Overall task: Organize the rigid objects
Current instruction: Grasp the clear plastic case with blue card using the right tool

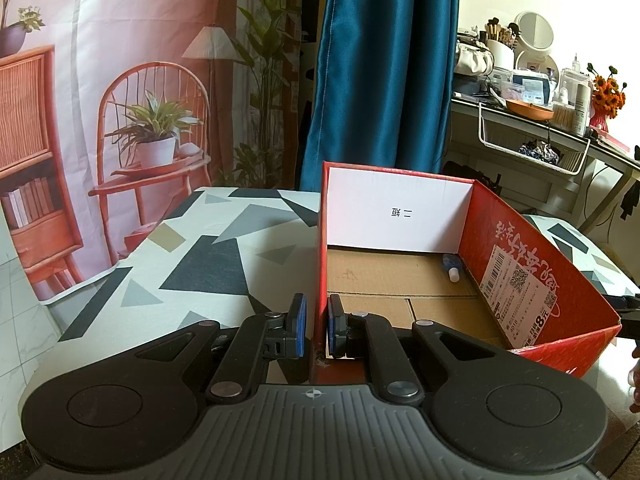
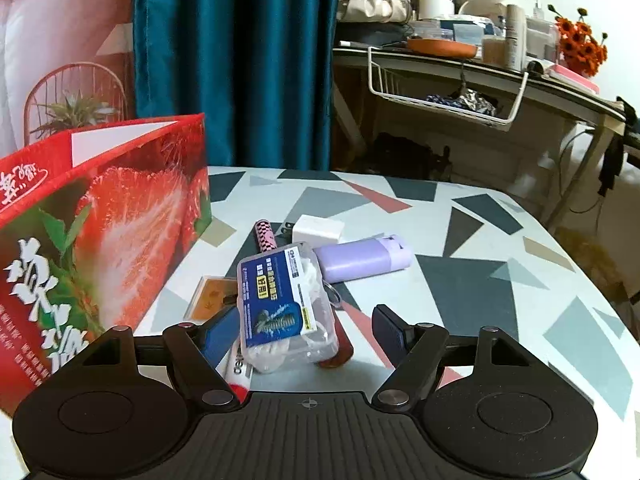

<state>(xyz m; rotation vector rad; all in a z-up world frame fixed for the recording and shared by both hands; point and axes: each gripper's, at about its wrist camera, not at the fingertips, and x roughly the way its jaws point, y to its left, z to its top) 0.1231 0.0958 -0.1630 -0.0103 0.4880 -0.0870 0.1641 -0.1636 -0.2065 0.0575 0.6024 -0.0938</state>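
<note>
Crowding the released right claw [image 2: 304,332]: clear case [image 2: 284,304], purple lighter [image 2: 362,260]; left claw [image 1: 316,326] clenches box wall [image 1: 319,264].

The box [image 2: 100,216] is red with a strawberry print. The tablecloth [image 2: 460,280] shows grey, black and pink triangles on white. The case [image 2: 360,258] is lilac.

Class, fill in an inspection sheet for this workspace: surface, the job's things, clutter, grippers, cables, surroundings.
Surface: table with a geometric-patterned cover.
Job's things: red box, open, holding a small blue-and-white item; beside it a pile: clear plastic case, purple case, white plug, pink patterned tube.
Clutter: nothing seen apart from the pile.
Grippers: left gripper shut on the box wall; right gripper open around the clear case.
Cables: nothing seen on the table.
Surroundings: blue curtain, crowded dressing table.
</note>
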